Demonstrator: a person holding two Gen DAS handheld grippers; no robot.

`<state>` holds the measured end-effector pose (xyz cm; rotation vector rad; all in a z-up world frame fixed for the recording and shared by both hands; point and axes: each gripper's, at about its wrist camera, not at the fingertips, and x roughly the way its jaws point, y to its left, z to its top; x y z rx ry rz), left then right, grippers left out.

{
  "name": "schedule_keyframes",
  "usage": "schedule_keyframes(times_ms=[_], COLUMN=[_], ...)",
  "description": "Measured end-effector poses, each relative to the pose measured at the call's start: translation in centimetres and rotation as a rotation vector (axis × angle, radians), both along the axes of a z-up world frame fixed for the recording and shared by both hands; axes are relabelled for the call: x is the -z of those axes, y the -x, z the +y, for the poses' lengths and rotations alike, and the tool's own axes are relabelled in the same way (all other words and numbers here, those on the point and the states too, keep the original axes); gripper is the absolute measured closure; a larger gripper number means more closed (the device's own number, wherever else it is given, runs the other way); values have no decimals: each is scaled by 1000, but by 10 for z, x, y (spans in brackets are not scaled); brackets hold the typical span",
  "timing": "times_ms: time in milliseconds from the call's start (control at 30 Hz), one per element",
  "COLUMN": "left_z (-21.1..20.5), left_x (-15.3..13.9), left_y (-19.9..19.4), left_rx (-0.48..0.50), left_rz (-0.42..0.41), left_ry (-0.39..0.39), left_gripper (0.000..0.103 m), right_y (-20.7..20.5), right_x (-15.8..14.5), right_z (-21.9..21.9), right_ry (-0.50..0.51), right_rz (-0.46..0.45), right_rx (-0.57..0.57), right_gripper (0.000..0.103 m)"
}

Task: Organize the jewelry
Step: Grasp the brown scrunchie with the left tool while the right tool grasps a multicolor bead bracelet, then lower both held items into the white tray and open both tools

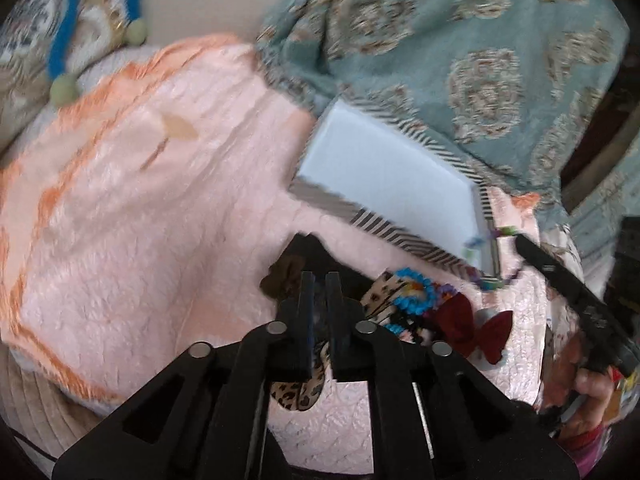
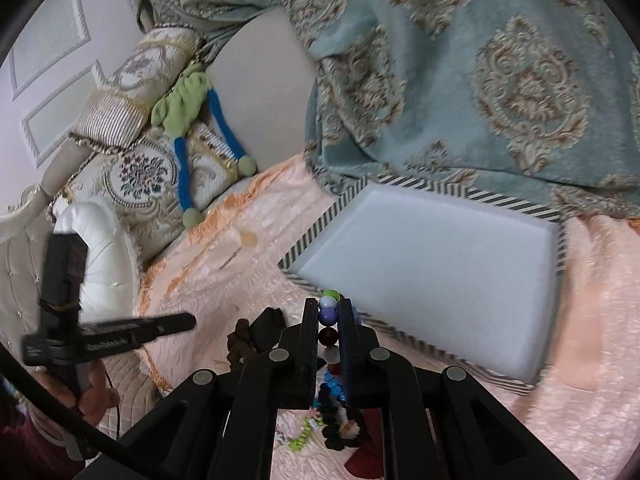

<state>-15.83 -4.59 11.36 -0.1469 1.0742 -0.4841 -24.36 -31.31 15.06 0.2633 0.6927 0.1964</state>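
A white tray with a black-and-white striped rim [image 1: 400, 236] [image 2: 556, 240] lies on the pink bedspread. My right gripper [image 2: 329, 304] is shut on a bead bracelet [image 2: 329, 314] with green, white, purple and dark red beads, held over the tray's near edge. In the left wrist view the right gripper [image 1: 516, 238] shows at the right with the bracelet [image 1: 496, 278] hanging from it. My left gripper [image 1: 319, 278] has its jaws close together, with nothing seen between them, above a pile of accessories: a blue bead bracelet [image 1: 416, 294], a dark red bow [image 1: 476, 328], a leopard-print band [image 1: 300, 394] and a brown scrunchie [image 1: 280, 278].
A teal patterned blanket [image 2: 480, 80] lies behind the tray. Embroidered pillows [image 2: 148, 176] and a green and blue plush toy [image 2: 188, 104] sit at the back left. A white cushion [image 2: 104, 256] is at the left. The left gripper [image 2: 176, 322] also shows in the right wrist view.
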Motion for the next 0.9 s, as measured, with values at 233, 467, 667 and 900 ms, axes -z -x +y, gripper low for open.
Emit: schedule_keyframes(times_ms=[233, 467, 667, 900], left_z=[-17, -19, -11, -25], left_x=[54, 71, 0, -53], left_y=[-3, -8, 6, -10], left_rx=[-22, -2, 42, 70], left_rz=[81, 120, -21, -119], left_ry=[-108, -58, 29, 81], left_gripper=[52, 92, 93, 94], right_y=[11, 14, 17, 9], right_x=[-7, -8, -21, -19], right_z=[-18, -34, -45, -65], right_ry=[12, 1, 4, 25], right_rz=[-8, -7, -34, -10], right_rx=[44, 76, 104, 171], right_gripper=[95, 95, 95, 95])
